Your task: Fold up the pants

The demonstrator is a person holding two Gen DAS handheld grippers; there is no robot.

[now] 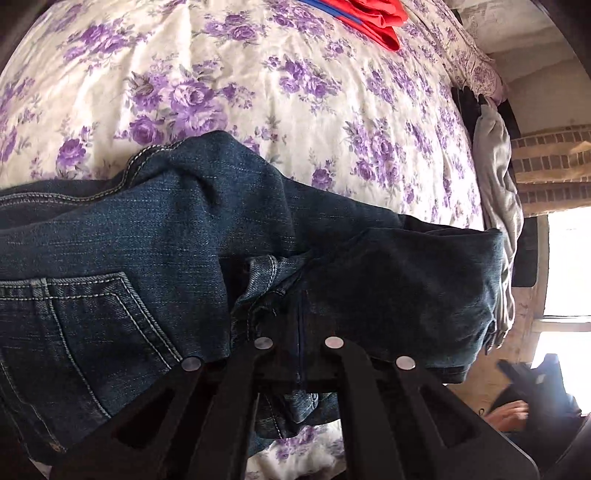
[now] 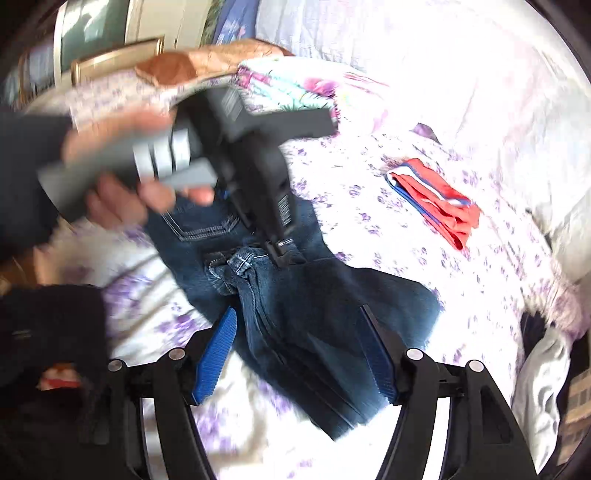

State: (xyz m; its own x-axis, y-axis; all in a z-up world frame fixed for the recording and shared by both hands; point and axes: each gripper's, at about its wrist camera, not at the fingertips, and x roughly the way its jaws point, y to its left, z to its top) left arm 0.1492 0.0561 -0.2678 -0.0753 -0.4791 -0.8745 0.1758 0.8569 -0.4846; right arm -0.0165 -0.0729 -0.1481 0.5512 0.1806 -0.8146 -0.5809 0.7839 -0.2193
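Observation:
Dark blue jeans (image 1: 155, 243) lie on a bed with a purple-flowered sheet (image 1: 258, 92). In the left wrist view my left gripper (image 1: 299, 354) is shut on a fold of the jeans and holds the denim bunched over its fingers; a back pocket shows at the left. In the right wrist view the jeans (image 2: 303, 317) lie partly folded, and the left gripper (image 2: 277, 254) pinches them near the waistband. My right gripper (image 2: 299, 354) is open with blue pads (image 2: 218, 354) spread either side of the jeans leg, holding nothing.
A folded red garment with blue and white trim (image 2: 439, 203) lies on the sheet to the right, also at the top of the left wrist view (image 1: 369, 18). A grey cloth (image 1: 498, 221) hangs at the bed's right edge. Pillows (image 2: 288, 88) lie at the head.

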